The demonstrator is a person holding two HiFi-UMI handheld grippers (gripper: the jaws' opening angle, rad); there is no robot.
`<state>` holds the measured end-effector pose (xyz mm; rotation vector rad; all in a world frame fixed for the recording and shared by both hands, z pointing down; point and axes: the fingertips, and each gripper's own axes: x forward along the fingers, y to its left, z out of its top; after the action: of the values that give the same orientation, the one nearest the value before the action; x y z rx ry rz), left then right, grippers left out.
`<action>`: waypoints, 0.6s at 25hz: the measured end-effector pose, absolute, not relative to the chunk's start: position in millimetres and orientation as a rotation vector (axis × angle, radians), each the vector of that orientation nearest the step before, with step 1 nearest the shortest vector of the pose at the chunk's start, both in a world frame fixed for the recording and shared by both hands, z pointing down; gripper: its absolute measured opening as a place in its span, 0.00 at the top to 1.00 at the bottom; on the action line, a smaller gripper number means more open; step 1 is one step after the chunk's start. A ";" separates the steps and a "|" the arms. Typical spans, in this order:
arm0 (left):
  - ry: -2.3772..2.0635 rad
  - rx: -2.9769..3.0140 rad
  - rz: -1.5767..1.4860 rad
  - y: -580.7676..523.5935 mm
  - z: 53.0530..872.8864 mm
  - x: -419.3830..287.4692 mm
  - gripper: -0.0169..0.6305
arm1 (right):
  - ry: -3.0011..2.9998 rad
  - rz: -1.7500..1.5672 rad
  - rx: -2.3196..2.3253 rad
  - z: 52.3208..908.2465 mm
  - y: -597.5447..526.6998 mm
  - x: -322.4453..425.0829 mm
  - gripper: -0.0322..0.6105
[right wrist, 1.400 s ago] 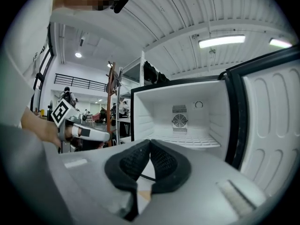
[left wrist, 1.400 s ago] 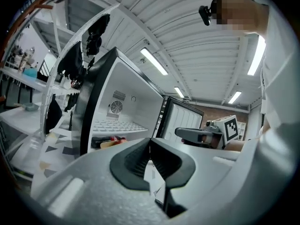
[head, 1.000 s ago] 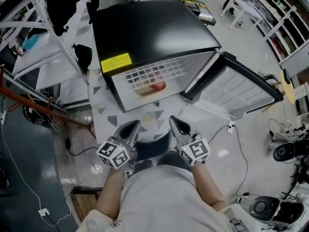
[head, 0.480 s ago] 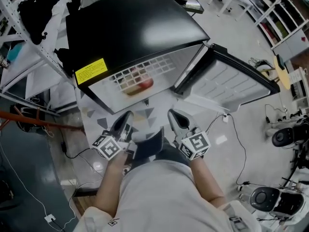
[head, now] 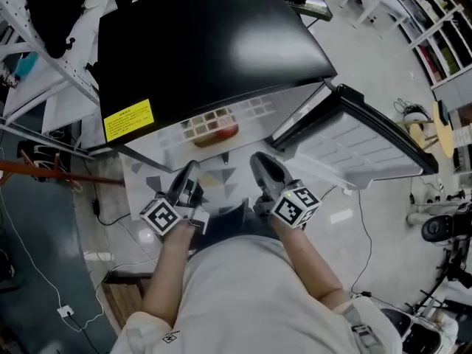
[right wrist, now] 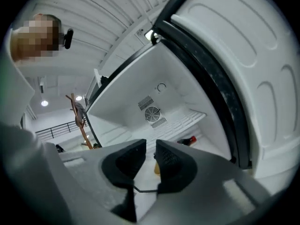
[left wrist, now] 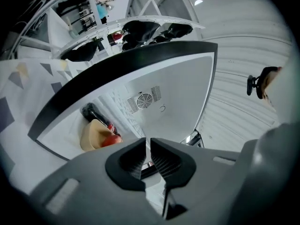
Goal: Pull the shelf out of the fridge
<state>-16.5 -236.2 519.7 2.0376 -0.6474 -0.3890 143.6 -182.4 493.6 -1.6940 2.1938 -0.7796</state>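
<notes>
Both have come closer to the open fridge [head: 210,46]: the left tool [head: 192,169] is closed and empty, while the right tool [head: 259,161] has just been parting its jaws, nothing between them.

The white wire shelf [head: 247,109] sits inside the fridge [head: 206,43], bearing a dark bottle [left wrist: 93,114], a tan lump [left wrist: 93,135] and a red thing [left wrist: 112,139].

Bright, even indoor light fills all three views. The fridge [head: 214,43] has a broad soft glare on its glossy black top (a ceiling lamp [right wrist: 44,103] glows small in the right gripper view). Both gripper views bend strongly toward black, vignetted corners; the head view curves at its edges.
</notes>
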 end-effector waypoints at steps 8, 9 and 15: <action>-0.701 1.855 -0.530 -259.3 531.2 -8.7 0.85 | 2.035 -1.017 -1.528 517.8 -234.1 153.3 0.79; -0.707 1.838 -0.554 -263.3 530.8 -7.8 0.84 | 2.012 -1.033 -1.521 519.8 -239.4 154.5 0.79; -0.782 1.728 -0.659 -281.8 534.2 -5.1 0.77 | 1.974 -1.146 -1.464 535.3 -267.6 150.6 0.73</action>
<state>-5.1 -281.8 534.2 1.7281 -0.7824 -0.6595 150.6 -267.6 535.3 -1.4644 1.9737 -1.1457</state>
